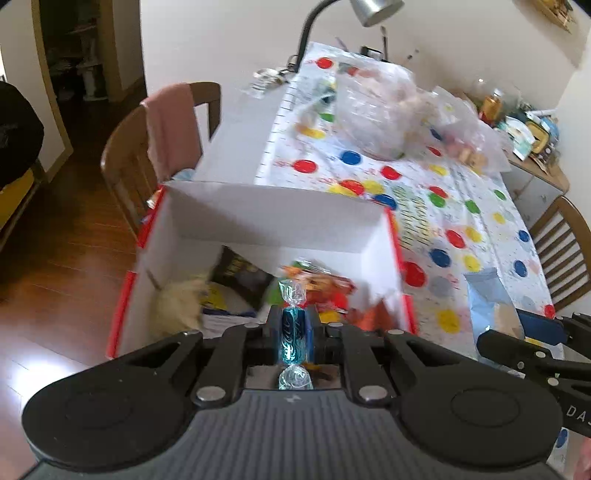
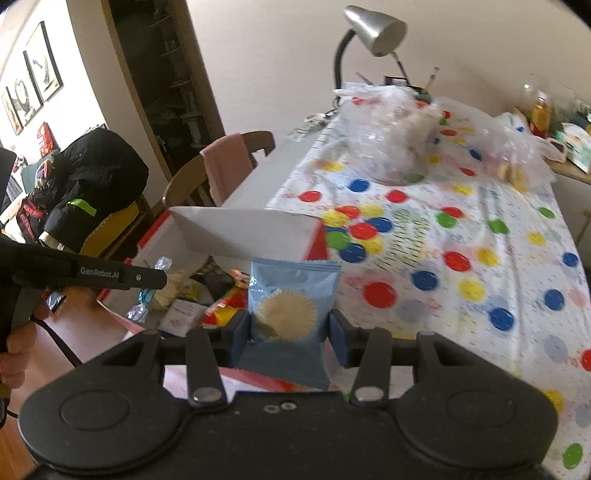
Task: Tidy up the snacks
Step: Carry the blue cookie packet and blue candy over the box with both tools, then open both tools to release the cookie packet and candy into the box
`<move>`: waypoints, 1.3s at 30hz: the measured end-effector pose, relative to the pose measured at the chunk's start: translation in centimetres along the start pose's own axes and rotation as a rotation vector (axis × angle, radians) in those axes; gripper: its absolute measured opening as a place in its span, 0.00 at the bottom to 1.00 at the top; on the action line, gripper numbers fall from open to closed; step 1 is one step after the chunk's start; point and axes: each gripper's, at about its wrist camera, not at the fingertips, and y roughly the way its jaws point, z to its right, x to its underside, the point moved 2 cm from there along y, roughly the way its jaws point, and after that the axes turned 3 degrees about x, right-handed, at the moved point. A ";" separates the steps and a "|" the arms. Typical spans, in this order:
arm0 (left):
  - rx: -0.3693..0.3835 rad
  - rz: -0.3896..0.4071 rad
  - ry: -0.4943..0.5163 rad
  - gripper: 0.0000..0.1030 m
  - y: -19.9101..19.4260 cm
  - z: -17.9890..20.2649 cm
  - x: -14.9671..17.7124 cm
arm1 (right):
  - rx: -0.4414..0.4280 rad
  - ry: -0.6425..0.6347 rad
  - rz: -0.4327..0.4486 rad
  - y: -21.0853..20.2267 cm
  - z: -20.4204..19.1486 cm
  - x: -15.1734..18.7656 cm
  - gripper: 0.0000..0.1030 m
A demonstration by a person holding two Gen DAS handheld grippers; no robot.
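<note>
My left gripper (image 1: 294,325) is shut on a blue twist-wrapped candy (image 1: 294,334) and holds it above the open white box with red edges (image 1: 266,218), which has several snacks inside. My right gripper (image 2: 290,328) is shut on a light blue packet with a tart picture (image 2: 288,314), held at the box's right edge (image 2: 240,232). The same packet shows in the left wrist view (image 1: 487,299). In the right wrist view the left gripper (image 2: 144,291) and its candy (image 2: 146,295) hang over the box.
The table carries a white cloth with coloured dots (image 2: 461,258). Clear plastic bags (image 1: 380,110) lie at its far end beside a desk lamp (image 2: 373,29). A wooden chair with a pink cloth (image 1: 170,133) stands left; another chair (image 1: 565,247) stands right.
</note>
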 end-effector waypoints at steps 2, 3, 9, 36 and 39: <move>-0.001 -0.002 0.001 0.12 0.3 -1.6 -0.4 | 0.008 -0.008 -0.005 1.3 -1.5 -0.5 0.43; -0.004 -0.002 0.004 0.12 0.5 -2.3 -0.6 | 0.013 -0.012 -0.009 2.0 -2.1 -0.8 0.43; -0.040 -0.031 0.022 0.12 3.4 -6.2 -2.0 | 0.046 -0.023 -0.046 7.1 -4.8 -2.1 0.43; -0.049 -0.195 0.118 0.12 12.2 -7.9 -2.2 | 0.123 -0.109 -0.217 16.6 -8.8 -0.6 0.45; -0.049 -0.186 0.117 0.12 11.8 -7.9 -2.1 | 0.116 -0.098 -0.213 16.4 -8.6 -0.6 0.46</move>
